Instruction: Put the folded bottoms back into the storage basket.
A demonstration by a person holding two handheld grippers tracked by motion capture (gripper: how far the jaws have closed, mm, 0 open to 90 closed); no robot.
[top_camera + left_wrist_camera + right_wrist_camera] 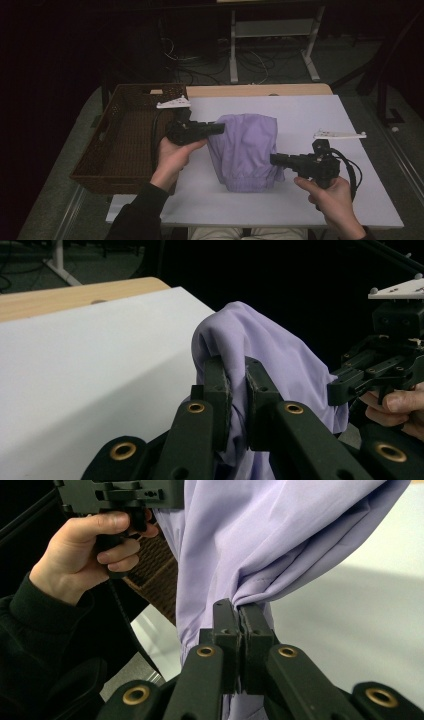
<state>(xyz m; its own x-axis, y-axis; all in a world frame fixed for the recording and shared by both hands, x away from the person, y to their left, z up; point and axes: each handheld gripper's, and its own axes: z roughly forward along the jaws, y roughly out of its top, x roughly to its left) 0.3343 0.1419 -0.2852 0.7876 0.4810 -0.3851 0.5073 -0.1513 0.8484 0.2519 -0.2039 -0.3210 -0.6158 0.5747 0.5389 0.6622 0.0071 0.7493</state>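
Basket: a brown woven basket point(125, 135) sits at the table's left edge, just beside the left hand; what lies inside it is too dark to tell.
Left claw: the left claw point(220, 129) is held by the left hand point(172, 155), and in the left gripper view its jaws are closed down on a fold of the cloth at its upper left side, fabric pinched between the pads.
Cloth: a lilac garment point(247, 150) with a gathered hem is near the middle of the white table point(300, 210), lifted between both claws, its lower part appearing to touch the surface.
Right claw: the right claw point(274, 159), held by the right hand point(332, 197), is clamped tight on a bunched edge at the cloth's lower right; the right gripper view shows the jaws meeting on the fabric.
Step in hand: likely a two-point hold, either for folding or for carrying to the basket.
Next move: both grips need keeping firm while the hands travel together, so neither pinch slips.
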